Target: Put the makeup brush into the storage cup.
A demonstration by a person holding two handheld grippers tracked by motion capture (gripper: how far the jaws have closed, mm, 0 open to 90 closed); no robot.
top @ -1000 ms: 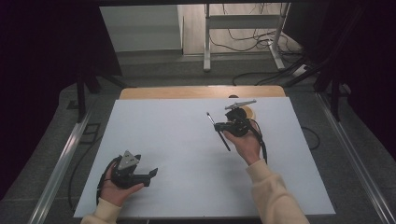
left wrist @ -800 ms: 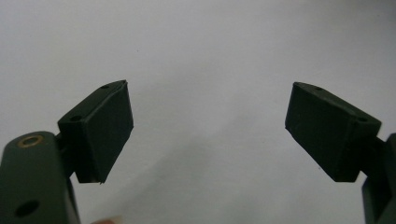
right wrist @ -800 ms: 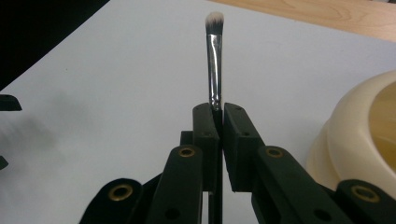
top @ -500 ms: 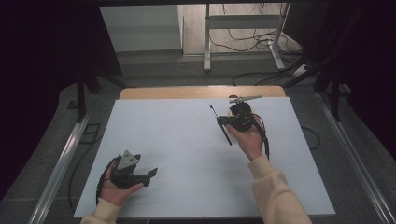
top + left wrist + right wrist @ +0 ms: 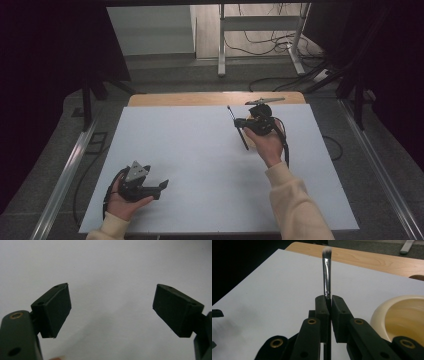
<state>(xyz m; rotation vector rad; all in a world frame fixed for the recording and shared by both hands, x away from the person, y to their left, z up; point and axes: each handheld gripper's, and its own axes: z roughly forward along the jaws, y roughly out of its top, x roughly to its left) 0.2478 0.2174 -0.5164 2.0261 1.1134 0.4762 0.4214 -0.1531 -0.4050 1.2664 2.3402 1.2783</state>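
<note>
My right gripper (image 5: 330, 300) is shut on the dark handle of a thin brush (image 5: 326, 270) that has a silver ferrule and a white tip. The brush stands up from between the jaws. In the high view the right gripper (image 5: 241, 123) is held over the far right part of the white sheet (image 5: 190, 150), and the brush (image 5: 233, 116) crosses it at a slant. A cream bowl (image 5: 397, 315) sits just to the right of the jaws. My left gripper (image 5: 161, 187) rests at the near left of the sheet, open. Its jaws (image 5: 111, 291) stand wide with nothing between them.
The white sheet (image 5: 274, 290) covers most of a wooden table, whose bare strip (image 5: 372, 260) shows along the far edge. Beyond it are grey floor, cables and a metal stand (image 5: 222, 45). Metal rails (image 5: 65, 185) run along both sides of the table.
My right hand has drifted a little toward the far edge with the brush still in its jaws. The left hand has not moved.
</note>
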